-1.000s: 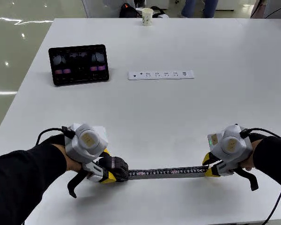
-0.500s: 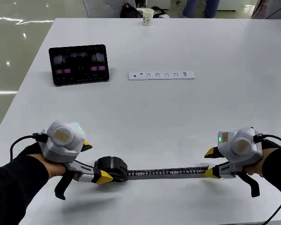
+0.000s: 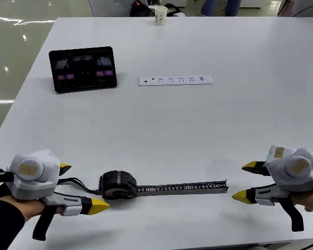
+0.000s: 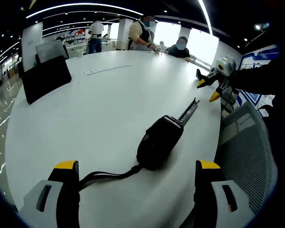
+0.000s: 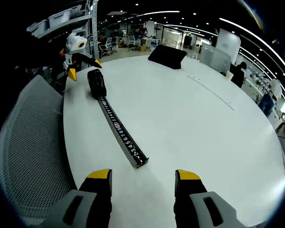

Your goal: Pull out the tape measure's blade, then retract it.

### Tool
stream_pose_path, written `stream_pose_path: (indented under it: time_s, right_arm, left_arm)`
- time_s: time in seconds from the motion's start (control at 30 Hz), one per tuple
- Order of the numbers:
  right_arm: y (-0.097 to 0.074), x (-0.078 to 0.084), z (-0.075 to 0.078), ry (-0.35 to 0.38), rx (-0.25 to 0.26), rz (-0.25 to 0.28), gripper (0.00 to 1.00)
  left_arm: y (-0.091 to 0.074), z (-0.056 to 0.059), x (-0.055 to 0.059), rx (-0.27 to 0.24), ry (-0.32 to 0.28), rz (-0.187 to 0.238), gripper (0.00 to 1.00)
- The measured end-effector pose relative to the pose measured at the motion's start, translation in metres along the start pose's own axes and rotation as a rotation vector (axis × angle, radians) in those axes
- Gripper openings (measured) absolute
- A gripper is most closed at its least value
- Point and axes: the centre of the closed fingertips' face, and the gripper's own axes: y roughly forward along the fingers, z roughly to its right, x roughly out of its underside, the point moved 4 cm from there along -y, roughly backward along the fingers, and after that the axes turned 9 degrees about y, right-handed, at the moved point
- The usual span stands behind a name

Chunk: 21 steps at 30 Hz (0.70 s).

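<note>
— Query: what is resting on the white table [image 3: 198,130] ahead of you?
— I am seeing a black tablet [image 3: 83,69] leaning at the far left, its screen showing lit tiles. A white power strip [image 3: 175,80] is lying flat to its right, apart from it.
— And beyond?
— A paper cup [image 3: 160,15] is standing upright at the far edge. A grey mesh chair [image 5: 28,156] is sitting just beside the near edge.

scale numerals along tape blade [image 5: 119,131], single digits legible near its tip

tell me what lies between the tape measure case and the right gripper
The pulled-out blade, flat on the table, then a bare gap before the right gripper; head view shows it.
</note>
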Motion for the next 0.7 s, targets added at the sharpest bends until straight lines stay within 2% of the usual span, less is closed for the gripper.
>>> stream_pose_path:
  time_s: [0.03,0.07,0.1,0.17,0.2,0.27,0.33,0.43,0.53,0.6,0.7]
  right_arm:
    - [-0.001,0.002,0.000,0.005,0.008,0.005,0.52]
    - [-0.003,0.003,0.000,0.006,0.026,0.020,0.52]
    - [-0.005,0.001,0.002,0.002,0.056,0.055,0.52]
    - [-0.009,0.005,0.002,0.020,0.069,0.084,0.56]
    - [-0.011,0.007,0.003,0.045,0.081,0.098,0.58]
    - [-0.015,0.010,0.001,0.081,0.089,0.121,0.65]
    - [-0.020,0.013,0.000,0.121,0.093,0.144,0.69]
    - [-0.025,0.017,-0.002,0.147,0.116,0.162,0.78]
    - [-0.030,0.023,-0.007,0.147,0.120,0.168,0.87]
    - [-0.032,0.029,-0.009,0.162,0.126,0.168,0.89]
    - [-0.037,0.036,-0.010,0.186,0.130,0.181,0.99]
  left_arm:
    - [-0.001,-0.001,0.000,-0.019,0.020,0.014,0.99]
    - [-0.002,-0.005,0.000,-0.053,0.069,0.025,0.99]
    - [-0.004,-0.006,0.001,-0.069,0.090,0.022,0.99]
    - [-0.007,-0.003,0.004,-0.070,0.082,0.030,0.99]
    - [-0.010,-0.005,0.004,-0.097,0.090,0.035,0.99]
    - [-0.017,-0.008,0.005,-0.131,0.057,0.047,0.99]
    - [-0.024,-0.011,0.007,-0.187,0.078,0.045,0.99]
    - [-0.030,-0.008,0.009,-0.175,0.051,0.067,0.99]
    - [-0.035,-0.006,0.019,-0.171,-0.002,0.082,0.99]
    - [-0.037,-0.004,0.024,-0.161,-0.010,0.093,0.99]
    - [-0.038,-0.002,0.028,-0.150,-0.024,0.103,0.99]
